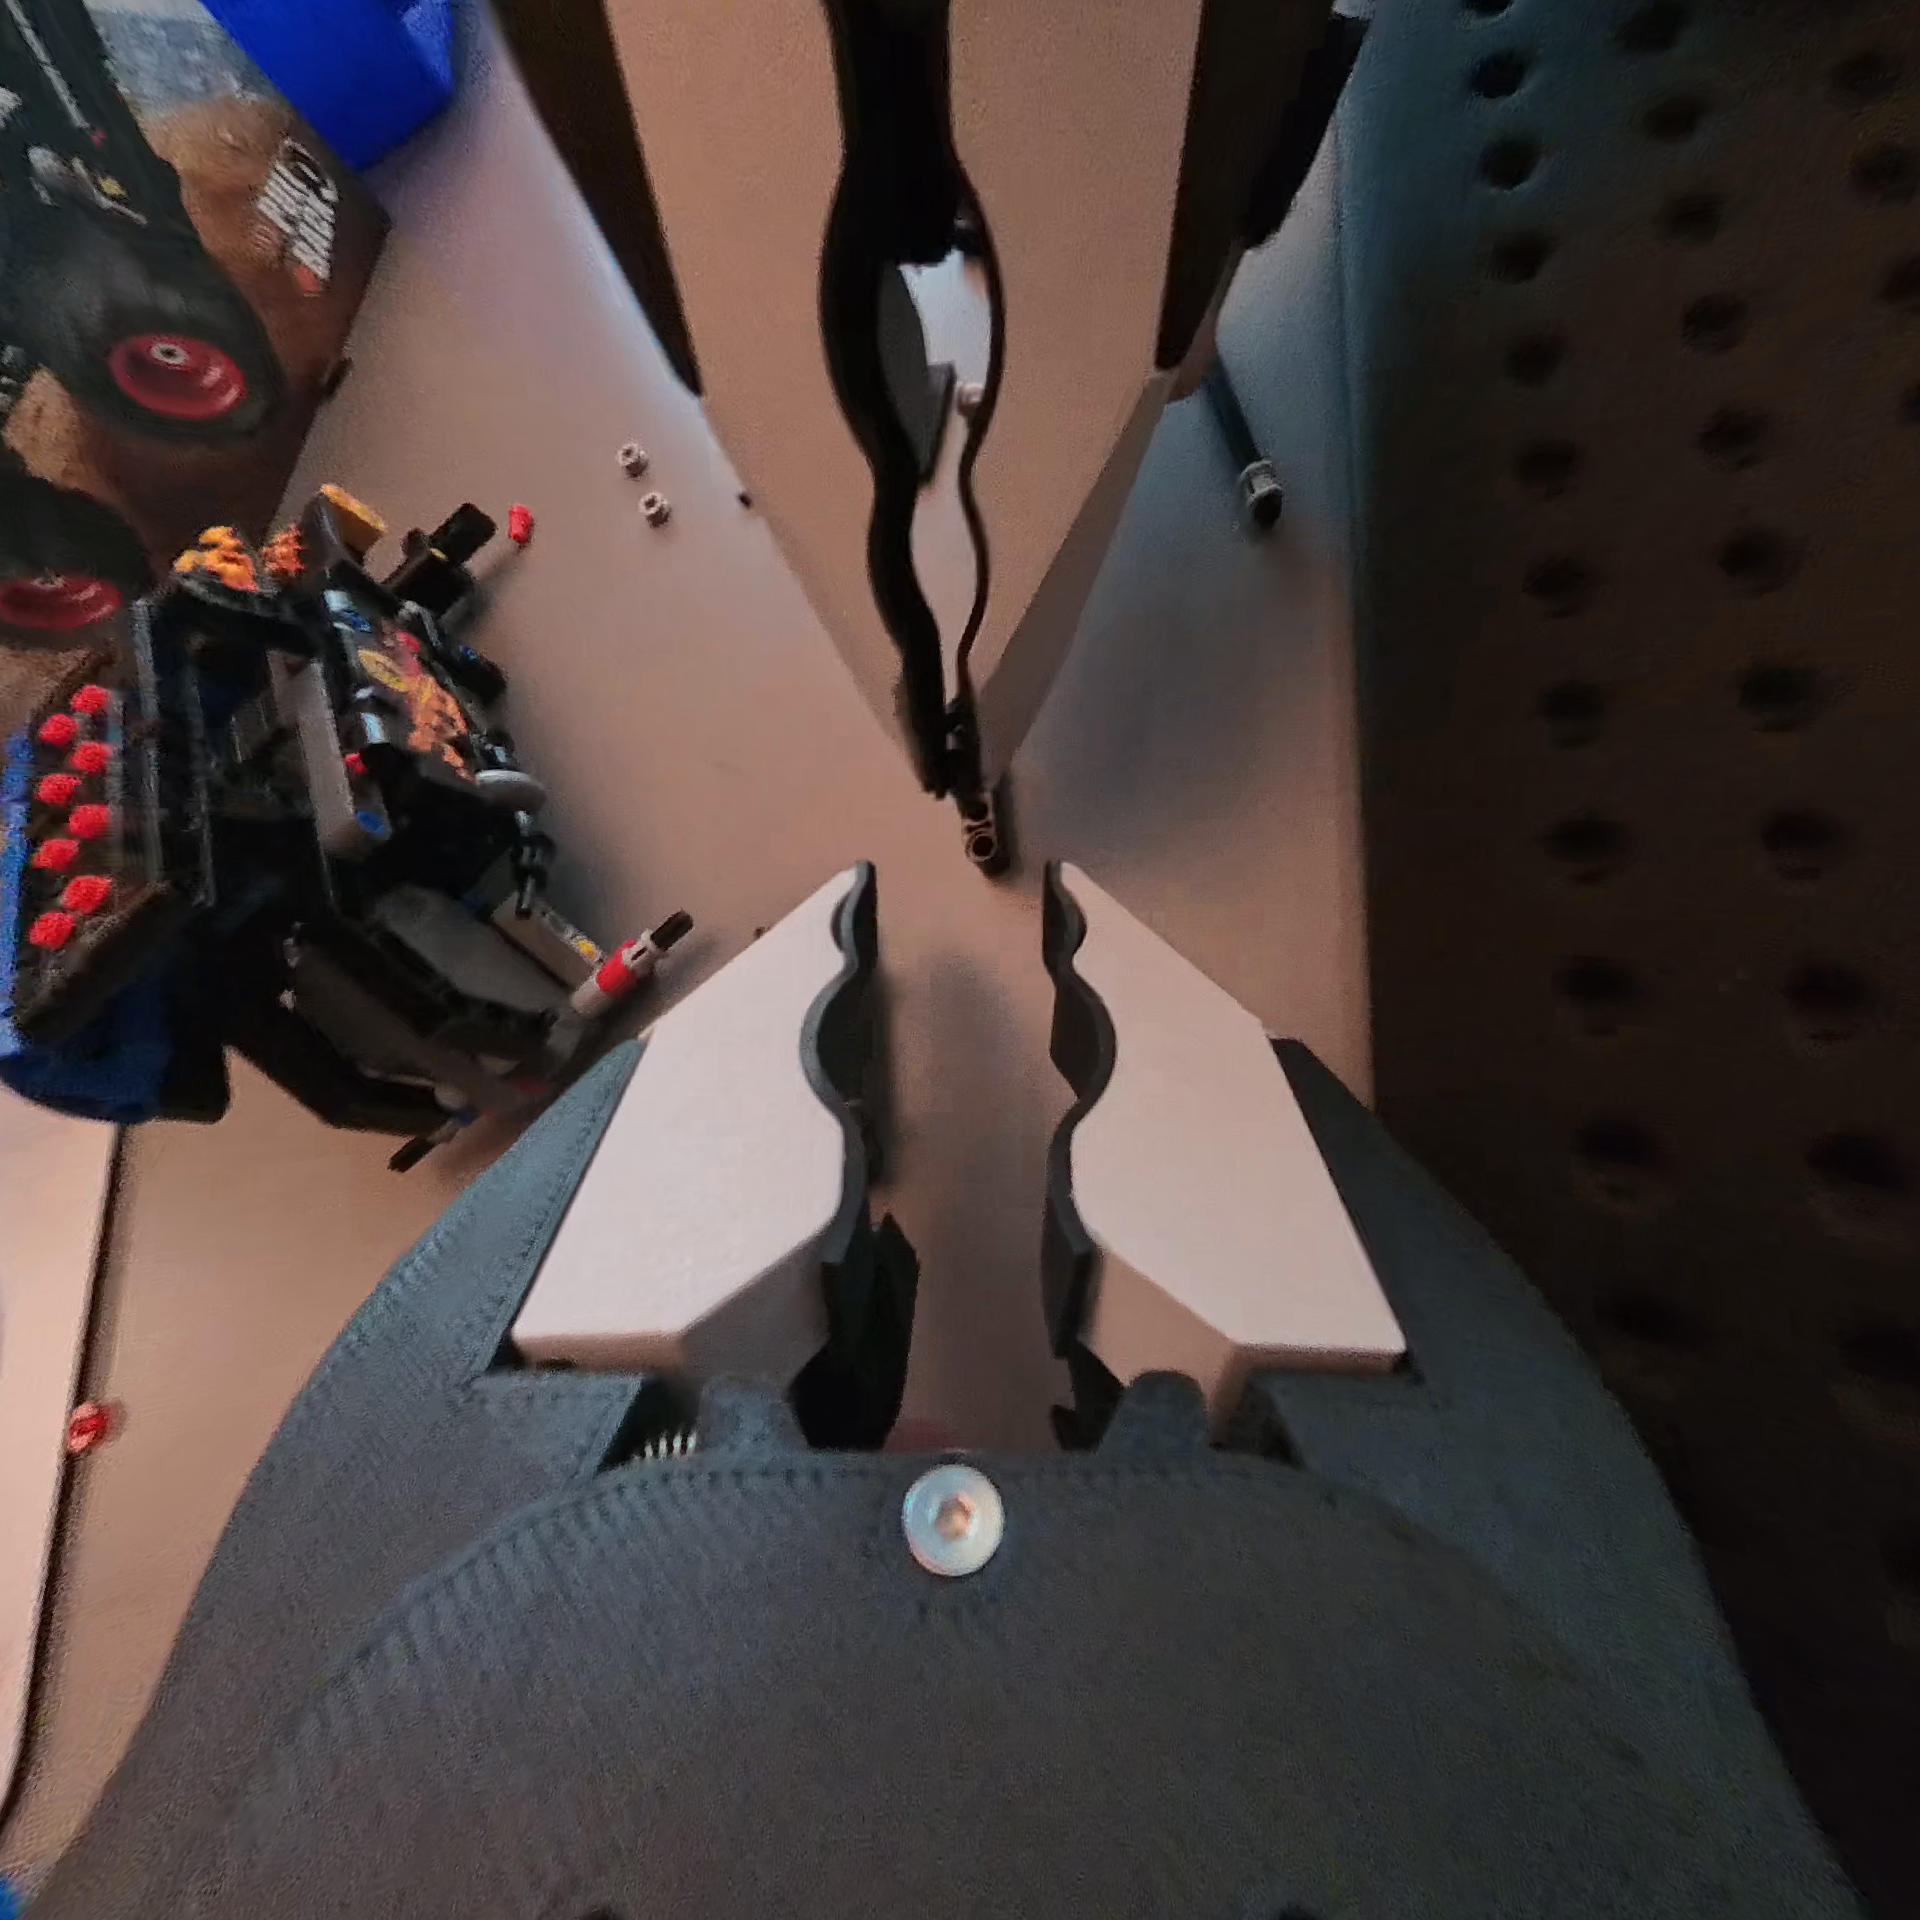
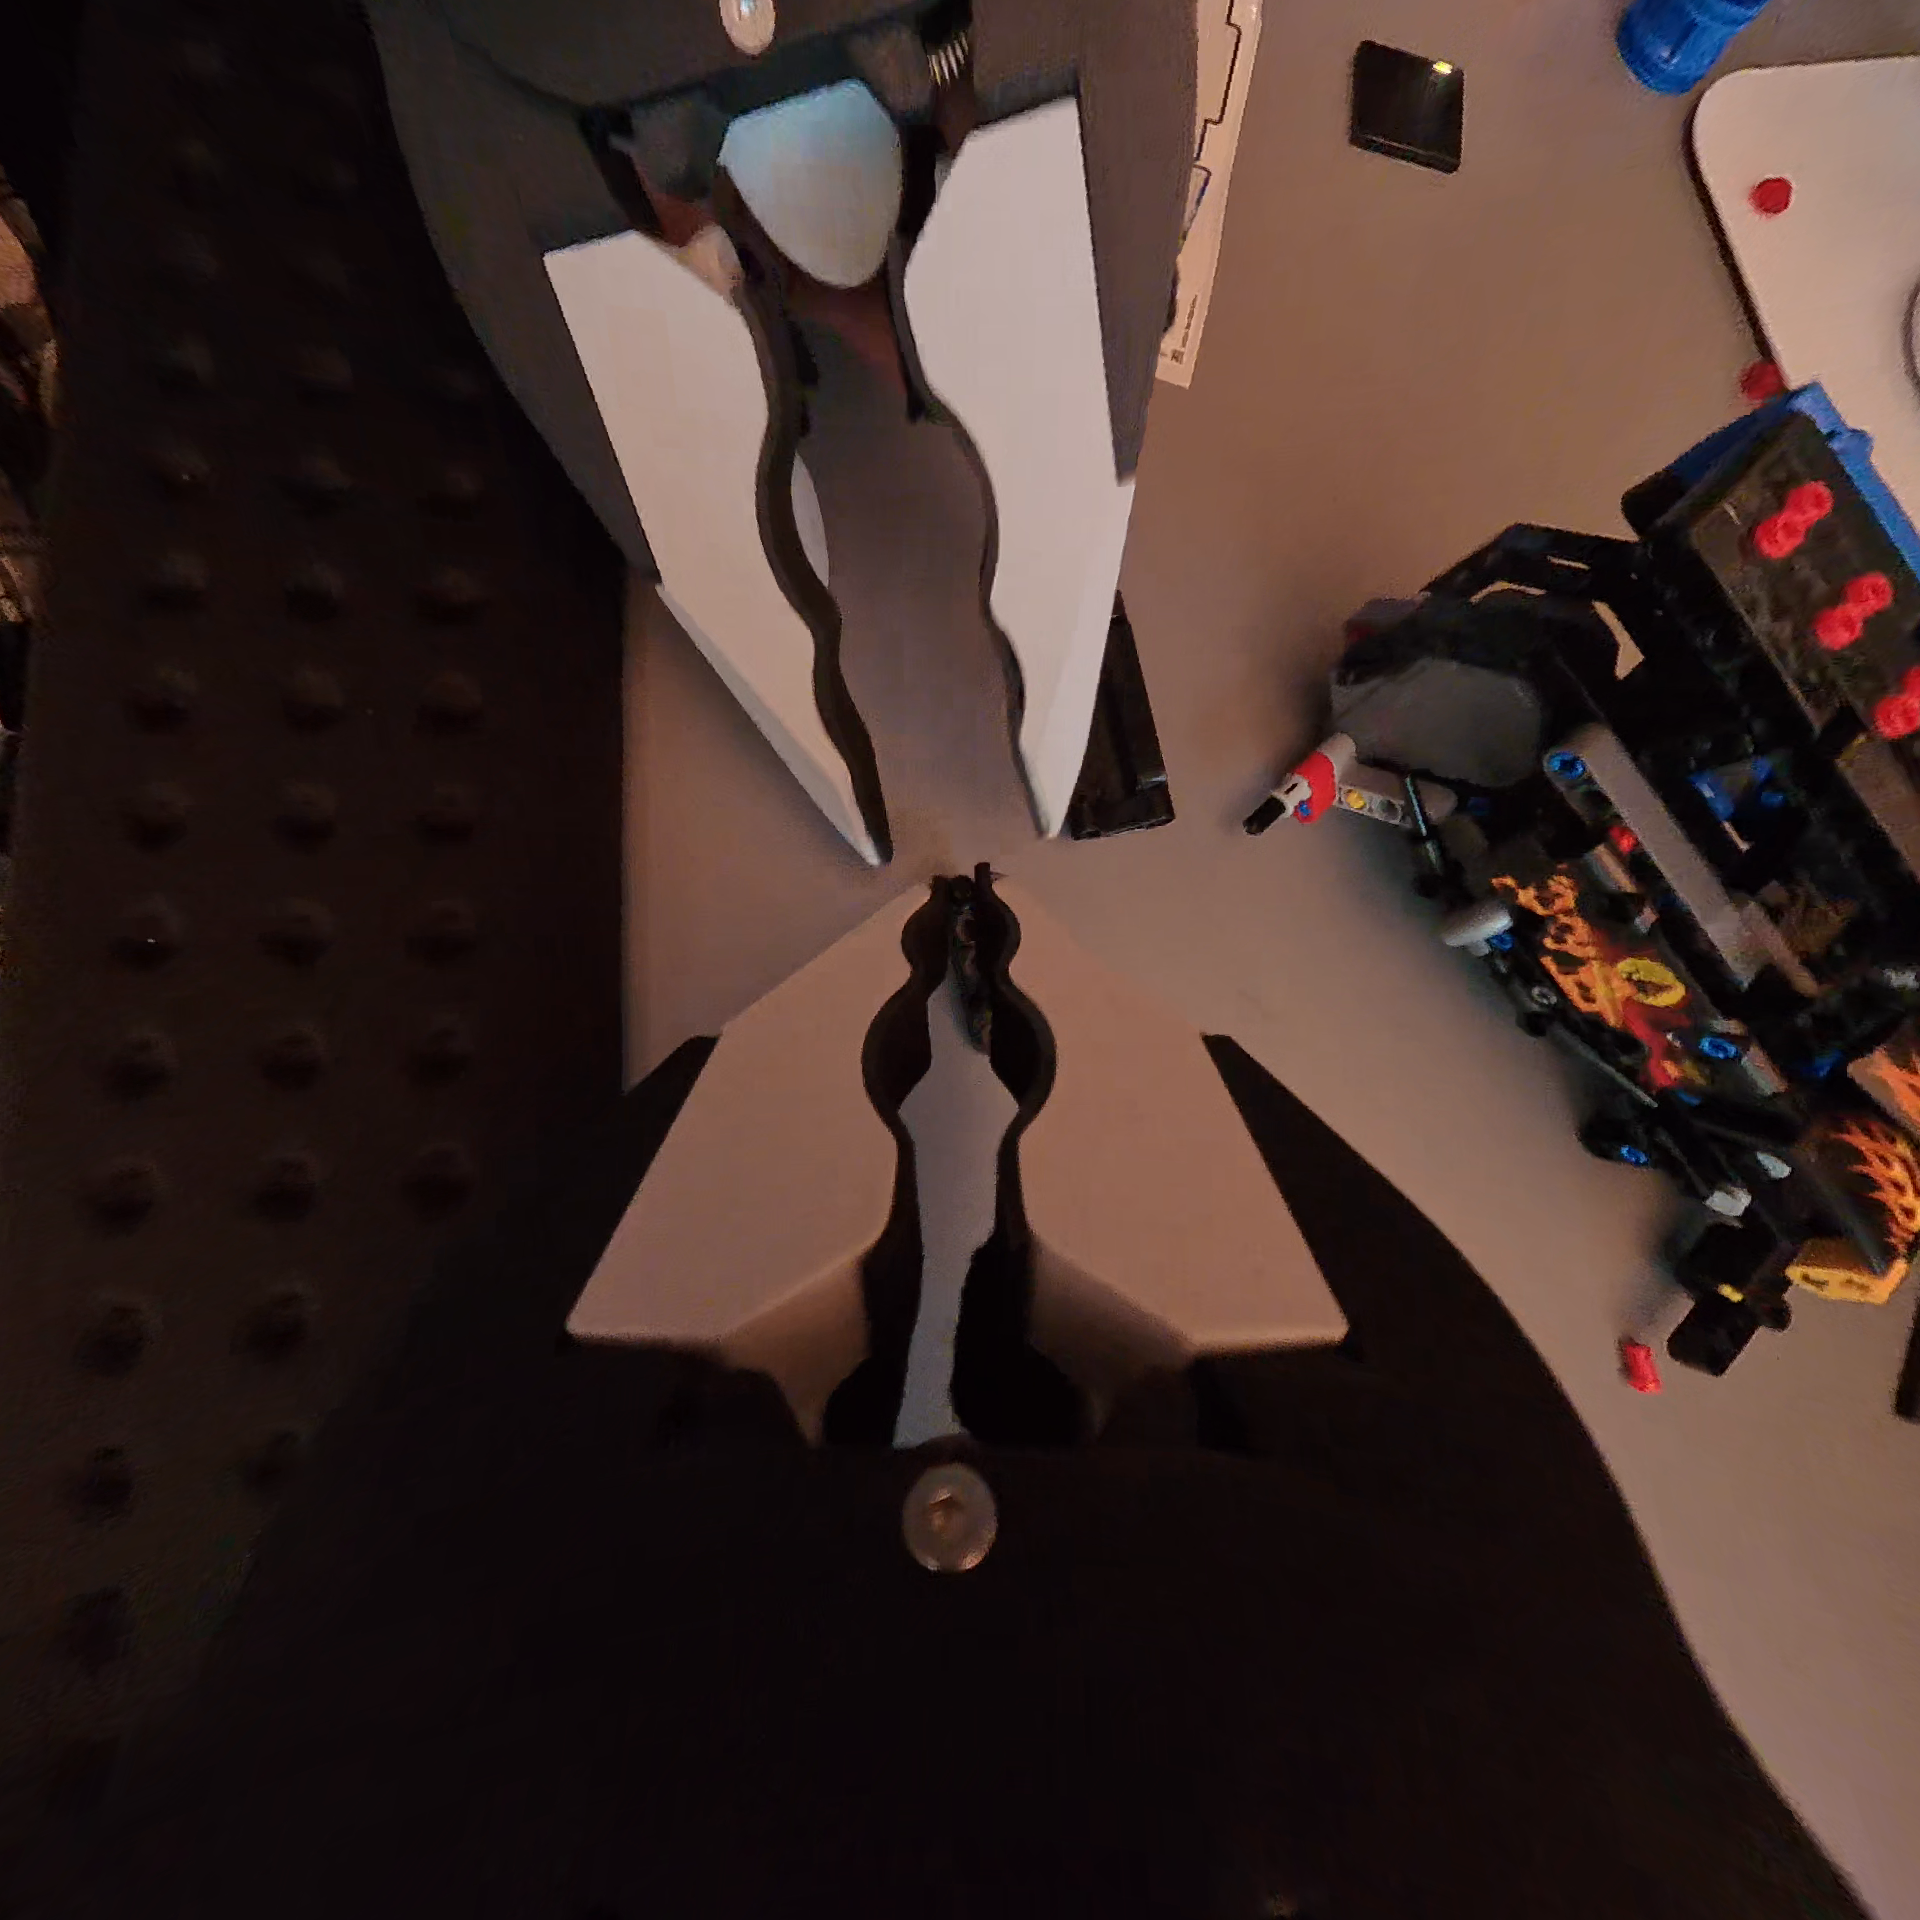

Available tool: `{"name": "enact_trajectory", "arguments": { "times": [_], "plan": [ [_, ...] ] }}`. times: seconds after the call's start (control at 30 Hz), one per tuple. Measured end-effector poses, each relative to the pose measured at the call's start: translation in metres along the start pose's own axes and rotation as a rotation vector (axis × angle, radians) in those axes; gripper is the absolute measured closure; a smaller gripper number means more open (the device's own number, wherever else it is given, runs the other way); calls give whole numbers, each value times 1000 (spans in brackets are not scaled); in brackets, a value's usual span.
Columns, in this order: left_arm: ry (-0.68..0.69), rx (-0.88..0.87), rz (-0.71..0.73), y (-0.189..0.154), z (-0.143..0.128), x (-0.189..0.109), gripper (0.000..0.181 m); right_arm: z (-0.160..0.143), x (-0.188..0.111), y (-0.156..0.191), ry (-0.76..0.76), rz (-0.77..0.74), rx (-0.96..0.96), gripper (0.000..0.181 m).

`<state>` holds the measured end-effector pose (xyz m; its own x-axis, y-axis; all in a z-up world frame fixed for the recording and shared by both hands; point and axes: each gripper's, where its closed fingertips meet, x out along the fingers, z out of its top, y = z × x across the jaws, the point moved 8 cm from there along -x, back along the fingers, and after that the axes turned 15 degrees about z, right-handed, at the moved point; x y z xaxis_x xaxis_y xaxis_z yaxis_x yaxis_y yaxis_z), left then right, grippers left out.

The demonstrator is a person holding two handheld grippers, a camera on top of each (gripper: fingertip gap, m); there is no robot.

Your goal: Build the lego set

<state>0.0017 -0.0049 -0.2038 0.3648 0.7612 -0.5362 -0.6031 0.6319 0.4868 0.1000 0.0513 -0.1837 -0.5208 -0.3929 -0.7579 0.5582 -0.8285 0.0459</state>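
The right gripper has its jaws clamped on a small black pin, tip to tip with the left gripper, whose jaws stand apart; the half-built truck sits nearby on the surface.

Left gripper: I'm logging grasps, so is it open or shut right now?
Open. The left gripper shows a clear gap between its fingertips, nothing between them; the small black piece sits in the right gripper.

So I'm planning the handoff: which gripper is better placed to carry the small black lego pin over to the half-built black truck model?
Right gripper: it is already shut on the small black lego pin. The left gripper is open, empty, facing it tip to tip. The half-built black truck model sits beside both.
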Motion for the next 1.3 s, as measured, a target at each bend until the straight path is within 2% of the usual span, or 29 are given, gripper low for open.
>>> {"name": "enact_trajectory", "arguments": {
  "times": [0.1, 0.27, 0.37, 1.0, 1.3],
  "plan": [
    [41, -19, -40, -5, -2, 9, 163, -1, 3, -3, 54, 4, -20, 180],
    [59, -131, -108, -4, -2, 13, 170, -2, 7, -4, 76, 19, -36, 180],
    [53, -135, -120, -4, -2, 14, 174, -1, 8, -3, 71, 29, -41, 180],
    [41, -114, -110, -4, -1, 16, 175, 4, 10, 1, 194, 56, -136, 180],
    [40, -110, -110, -4, -2, 17, 176, -8, 8, -7, 85, 137, -43, 179]
  ]
}}
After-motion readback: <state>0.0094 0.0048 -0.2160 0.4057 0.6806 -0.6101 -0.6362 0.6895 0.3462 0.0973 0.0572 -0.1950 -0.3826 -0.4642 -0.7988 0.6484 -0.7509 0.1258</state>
